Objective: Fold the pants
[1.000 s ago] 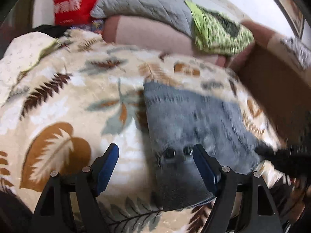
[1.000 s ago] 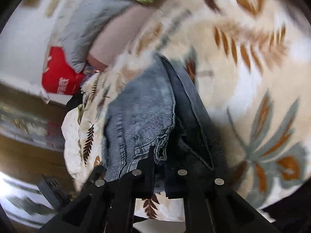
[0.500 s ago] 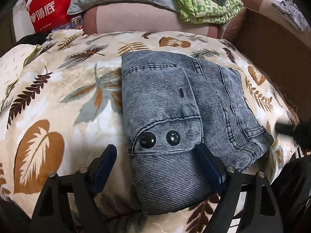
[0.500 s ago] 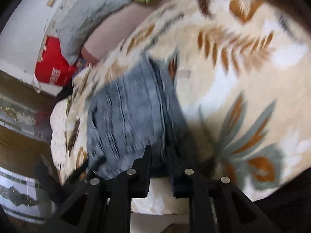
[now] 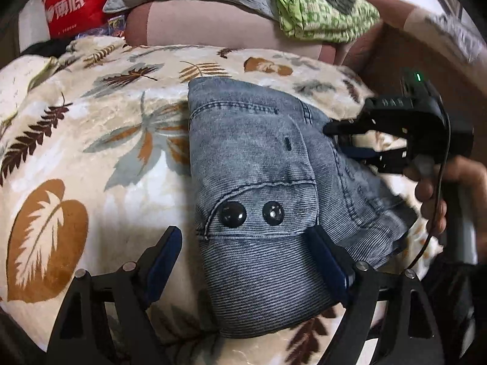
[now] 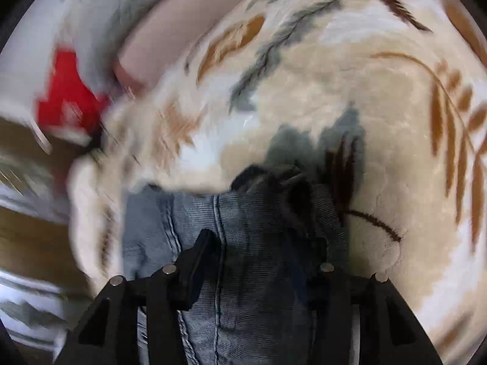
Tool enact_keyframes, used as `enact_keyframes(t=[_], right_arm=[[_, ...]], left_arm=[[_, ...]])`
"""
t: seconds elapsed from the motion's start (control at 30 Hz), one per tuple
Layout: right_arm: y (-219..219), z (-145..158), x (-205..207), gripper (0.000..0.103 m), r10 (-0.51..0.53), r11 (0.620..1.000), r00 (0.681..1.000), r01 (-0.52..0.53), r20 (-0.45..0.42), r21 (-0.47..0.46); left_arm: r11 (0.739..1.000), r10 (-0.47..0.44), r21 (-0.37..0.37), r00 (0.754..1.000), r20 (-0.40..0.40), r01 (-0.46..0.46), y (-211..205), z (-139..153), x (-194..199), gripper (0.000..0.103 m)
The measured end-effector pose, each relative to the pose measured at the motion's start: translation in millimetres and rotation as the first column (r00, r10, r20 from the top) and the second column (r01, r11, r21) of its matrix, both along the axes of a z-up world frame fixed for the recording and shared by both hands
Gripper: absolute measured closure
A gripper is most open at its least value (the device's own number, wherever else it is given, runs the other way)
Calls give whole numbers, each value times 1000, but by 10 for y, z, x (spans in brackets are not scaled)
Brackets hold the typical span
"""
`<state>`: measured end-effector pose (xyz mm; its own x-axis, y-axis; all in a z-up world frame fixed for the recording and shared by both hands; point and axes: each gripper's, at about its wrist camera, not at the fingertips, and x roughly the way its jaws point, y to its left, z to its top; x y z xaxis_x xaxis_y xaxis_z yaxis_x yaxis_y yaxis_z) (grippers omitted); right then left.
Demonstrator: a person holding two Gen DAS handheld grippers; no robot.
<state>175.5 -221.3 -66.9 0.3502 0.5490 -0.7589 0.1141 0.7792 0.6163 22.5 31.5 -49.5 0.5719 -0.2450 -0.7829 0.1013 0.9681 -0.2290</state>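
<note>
While the folded bundle of grey-blue ribbed denim pants [image 5: 268, 188] lies on the cream leaf-printed fleece blanket [image 5: 91, 158] right in front of my left claw [image 5: 246, 261], I hold that claw wide apart, one blue pad off the cloth to its left and the other against the bundle's near right edge, gripping nothing. My right claw [image 6: 268, 249] sits over the pants' far side, spread with denim bunched between the fingers; I judge it should press the seam flat rather than pinch. Ahead lie the pink bolster [image 5: 219, 27] and green patterned cloth [image 5: 319, 15]; to the left the blanket gives free room, to the right it drops away.
</note>
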Motion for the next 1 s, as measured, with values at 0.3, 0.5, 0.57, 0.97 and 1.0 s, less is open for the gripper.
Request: enact_keyframes(t=[0.3, 0.5, 0.57, 0.97, 1.0], right_arm=[[170, 490, -333, 52, 98, 978, 994, -88, 44, -189], [334, 599, -1206, 42, 206, 938, 973, -167, 104, -303], [362, 231, -1318, 36, 223, 919, 974, -193, 48, -344], [812, 1318, -488, 32, 368, 848, 922, -280, 119, -449], [1008, 1354, -332, 30, 418, 822, 903, -329, 98, -465]], left_arm=[[997, 49, 58, 999, 1, -49, 62, -13, 12, 18], [997, 72, 9, 996, 59, -72, 77, 138, -63, 18], [996, 86, -36, 992, 92, -83, 117, 232, -101, 18], [999, -8, 40, 1000, 2, 8, -64, -85, 41, 16], [999, -11, 31, 1000, -3, 12, -58, -89, 47, 17]])
